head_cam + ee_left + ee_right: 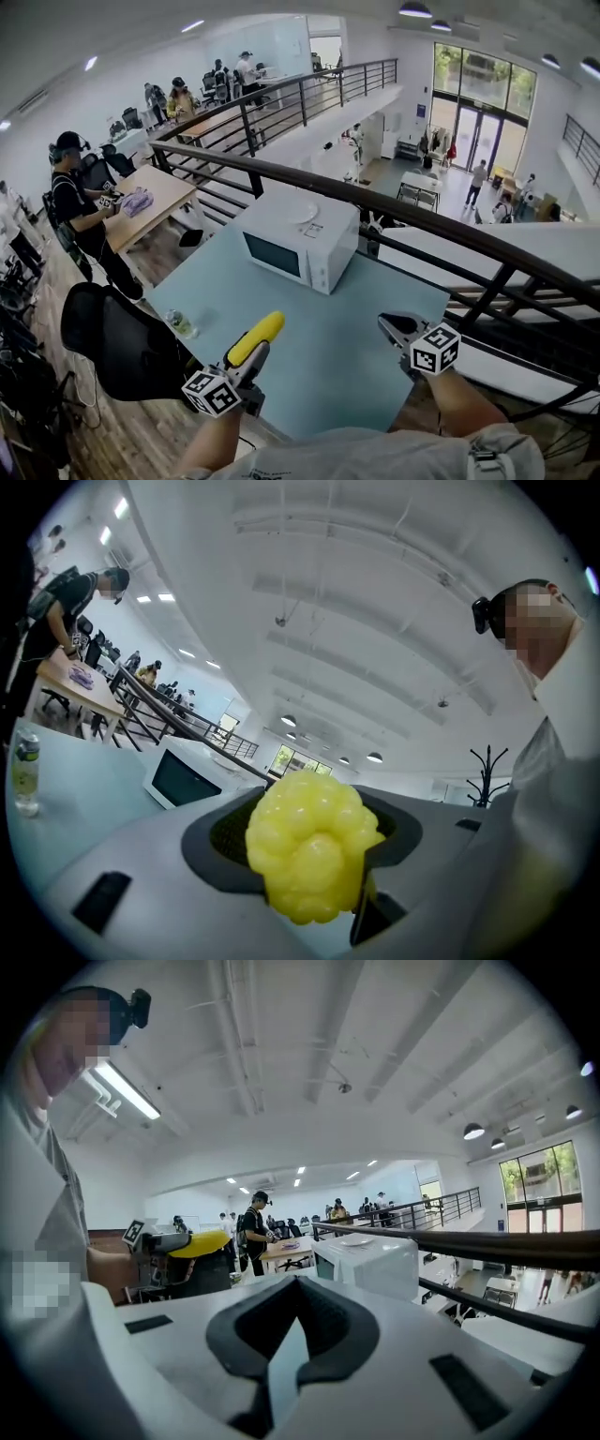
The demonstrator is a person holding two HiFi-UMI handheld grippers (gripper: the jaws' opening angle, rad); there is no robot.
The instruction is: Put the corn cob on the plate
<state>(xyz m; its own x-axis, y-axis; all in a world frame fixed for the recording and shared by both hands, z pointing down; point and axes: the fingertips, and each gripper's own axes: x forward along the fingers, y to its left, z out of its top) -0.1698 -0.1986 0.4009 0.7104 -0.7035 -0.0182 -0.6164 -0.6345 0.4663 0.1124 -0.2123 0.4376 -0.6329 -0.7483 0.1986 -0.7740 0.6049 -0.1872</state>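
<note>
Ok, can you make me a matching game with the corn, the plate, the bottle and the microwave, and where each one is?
Things: 1 corn cob; 2 plate; 3 bottle; 4 microwave.
Places: A on top of the microwave; B in the left gripper; C at the table's far side; D by the table's left edge.
Pairs: 1-B; 2-A; 3-D; 4-C.
</note>
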